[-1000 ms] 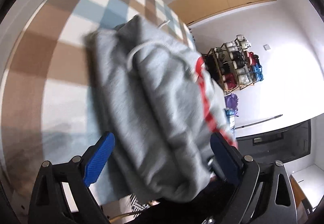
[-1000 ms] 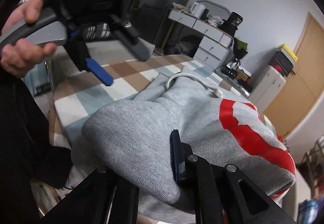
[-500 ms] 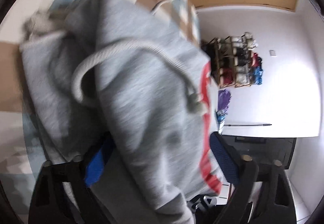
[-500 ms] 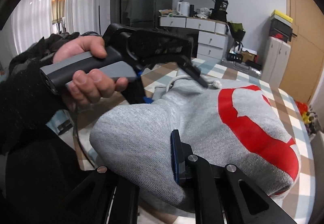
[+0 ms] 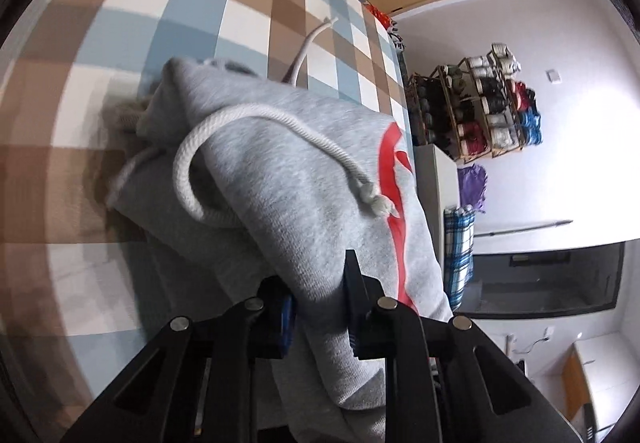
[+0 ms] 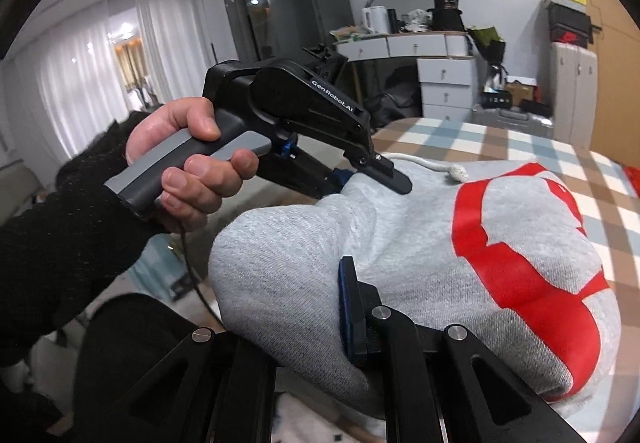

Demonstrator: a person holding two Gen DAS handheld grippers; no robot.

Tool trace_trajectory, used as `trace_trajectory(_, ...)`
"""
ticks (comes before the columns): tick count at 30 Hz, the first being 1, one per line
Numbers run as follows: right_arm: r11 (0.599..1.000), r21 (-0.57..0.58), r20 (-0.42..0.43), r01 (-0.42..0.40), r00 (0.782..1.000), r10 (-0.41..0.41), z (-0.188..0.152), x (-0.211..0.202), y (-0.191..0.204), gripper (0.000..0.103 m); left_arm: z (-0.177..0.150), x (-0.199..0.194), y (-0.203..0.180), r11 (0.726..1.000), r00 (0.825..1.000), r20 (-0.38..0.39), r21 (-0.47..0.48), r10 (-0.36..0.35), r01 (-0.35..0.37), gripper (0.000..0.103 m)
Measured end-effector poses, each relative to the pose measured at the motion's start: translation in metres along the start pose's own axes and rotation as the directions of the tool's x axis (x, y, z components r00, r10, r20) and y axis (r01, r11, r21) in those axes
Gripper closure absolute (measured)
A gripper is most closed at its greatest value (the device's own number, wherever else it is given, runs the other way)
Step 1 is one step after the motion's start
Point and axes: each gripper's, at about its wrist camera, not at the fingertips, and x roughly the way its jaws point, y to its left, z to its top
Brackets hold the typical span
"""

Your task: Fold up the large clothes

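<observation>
The grey hoodie [image 6: 400, 243] is folded compact; left tongs [image 5: 320, 295] are closing on it, right tongs [image 6: 320, 307] grip its edge; final placement remains.

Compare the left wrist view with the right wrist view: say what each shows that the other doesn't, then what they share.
Only the left wrist view shows the shoe rack against the far wall and the drawstring loop lying across the grey hoodie. Only the right wrist view shows the person's hand gripping the left tool, plus the white drawers and kettle. Both show the hoodie with its red print, the checked cover, and fabric pinched in that view's own tool; the left tool's jaws are closing on it.
</observation>
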Motion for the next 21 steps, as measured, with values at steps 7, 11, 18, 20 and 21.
trace_trajectory(7, 0.997, -0.078, -0.098, 0.011, 0.995, -0.018, -0.008, 0.028, 0.015, 0.088, 0.005, 0.014, 0.004, 0.991, 0.992, -0.016, 0.047, 0.126, -0.125, 0.088)
trace_trajectory(11, 0.977, -0.188, -0.214, 0.096, 0.967, -0.136, -0.026, 0.057, 0.032, 0.088, 0.001, 0.019, 0.020, 0.979, 0.979, -0.027, 0.022, 0.203, -0.202, 0.088)
trace_trajectory(18, 0.968, -0.207, -0.301, 0.141, 0.933, -0.200, -0.040, 0.078, 0.032, 0.087, -0.001, -0.001, 0.008, 0.958, 0.958, 0.040, 0.031, 0.285, -0.286, 0.088)
trace_trajectory(20, 0.968, -0.208, -0.308, 0.142, 0.930, -0.203, -0.045, 0.075, 0.038, 0.084, -0.002, -0.007, -0.004, 0.956, 0.956, 0.064, 0.057, 0.286, -0.289, 0.088)
trace_trajectory(21, 0.968, -0.207, -0.309, 0.144, 0.929, -0.204, -0.045, 0.075, 0.038, 0.084, -0.002, -0.007, -0.006, 0.957, 0.958, 0.078, 0.069, 0.276, -0.282, 0.087)
